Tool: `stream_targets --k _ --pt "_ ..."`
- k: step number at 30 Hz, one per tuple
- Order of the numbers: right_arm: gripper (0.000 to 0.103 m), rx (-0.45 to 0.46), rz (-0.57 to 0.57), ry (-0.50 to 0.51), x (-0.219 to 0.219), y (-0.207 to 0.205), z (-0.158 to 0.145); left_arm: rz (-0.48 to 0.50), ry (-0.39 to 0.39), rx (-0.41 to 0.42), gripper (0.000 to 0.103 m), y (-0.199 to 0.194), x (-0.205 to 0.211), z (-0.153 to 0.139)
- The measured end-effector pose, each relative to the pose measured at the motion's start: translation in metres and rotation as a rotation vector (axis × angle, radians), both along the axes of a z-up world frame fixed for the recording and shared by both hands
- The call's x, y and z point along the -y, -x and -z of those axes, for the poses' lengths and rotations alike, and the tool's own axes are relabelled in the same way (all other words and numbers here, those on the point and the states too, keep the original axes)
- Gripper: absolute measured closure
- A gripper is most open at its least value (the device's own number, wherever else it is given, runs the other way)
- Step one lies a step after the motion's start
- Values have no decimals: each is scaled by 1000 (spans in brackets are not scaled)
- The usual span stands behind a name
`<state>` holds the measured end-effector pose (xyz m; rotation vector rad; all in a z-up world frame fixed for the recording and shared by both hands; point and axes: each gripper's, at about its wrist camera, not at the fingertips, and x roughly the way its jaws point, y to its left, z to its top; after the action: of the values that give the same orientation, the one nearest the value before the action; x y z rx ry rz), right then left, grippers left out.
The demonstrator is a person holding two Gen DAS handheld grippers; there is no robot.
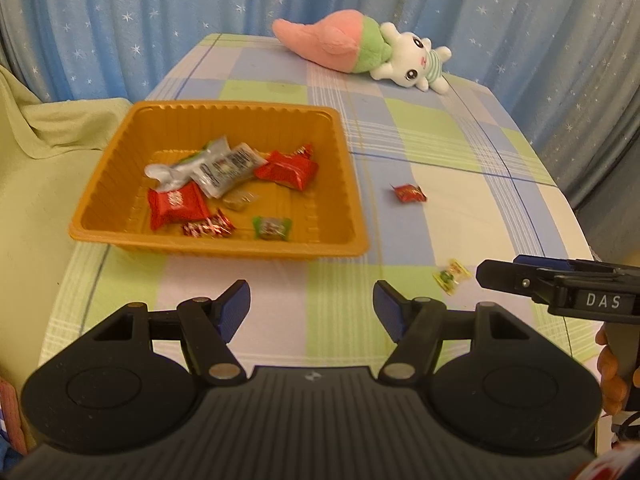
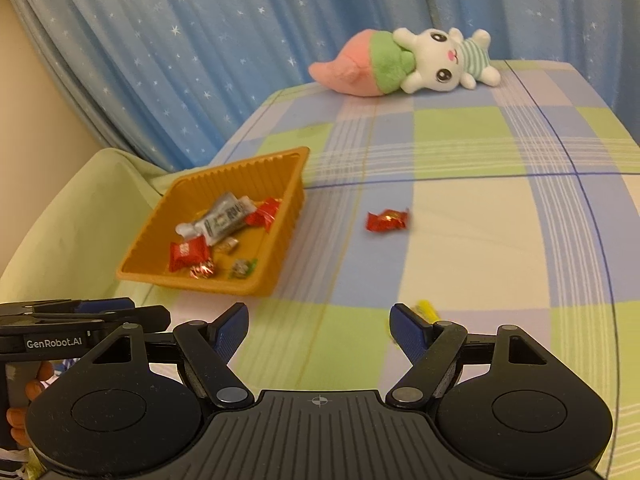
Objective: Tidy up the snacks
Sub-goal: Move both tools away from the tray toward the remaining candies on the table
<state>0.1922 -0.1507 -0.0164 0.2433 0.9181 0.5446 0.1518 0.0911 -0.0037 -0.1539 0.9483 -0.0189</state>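
An orange plastic tray (image 1: 224, 251) (image 2: 256, 157) on the checked tablecloth holds several wrapped snacks: red packets, a silver packet and small candies. A red candy (image 1: 408, 193) (image 2: 387, 220) lies on the cloth to the right of the tray. A yellow-green candy (image 1: 451, 276) (image 2: 428, 309) lies nearer, just beyond the right gripper's right finger, which partly hides it. My left gripper (image 1: 312, 304) (image 2: 152, 313) hangs open in front of the tray with nothing between its pads. My right gripper (image 2: 319, 320) (image 1: 485, 274) is wide open and holds nothing.
A plush rabbit with a pink carrot (image 1: 360, 50) (image 2: 404, 60) lies at the table's far edge. Blue starred curtains hang behind. A pale green cloth (image 1: 48, 128) (image 2: 100, 184) covers something left of the table. A hand (image 1: 610, 376) holds the right gripper's handle.
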Motion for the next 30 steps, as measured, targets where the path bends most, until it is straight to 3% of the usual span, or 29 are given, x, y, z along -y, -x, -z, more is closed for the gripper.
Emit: stream_targets --k 15,30 --pt "26 -48 -23 26 38 3 22 -26 1 -40 38 12 41 15" --pt "26 -73 -58 76 50 -1 38 -73 -5 -76 38 14 50 30"
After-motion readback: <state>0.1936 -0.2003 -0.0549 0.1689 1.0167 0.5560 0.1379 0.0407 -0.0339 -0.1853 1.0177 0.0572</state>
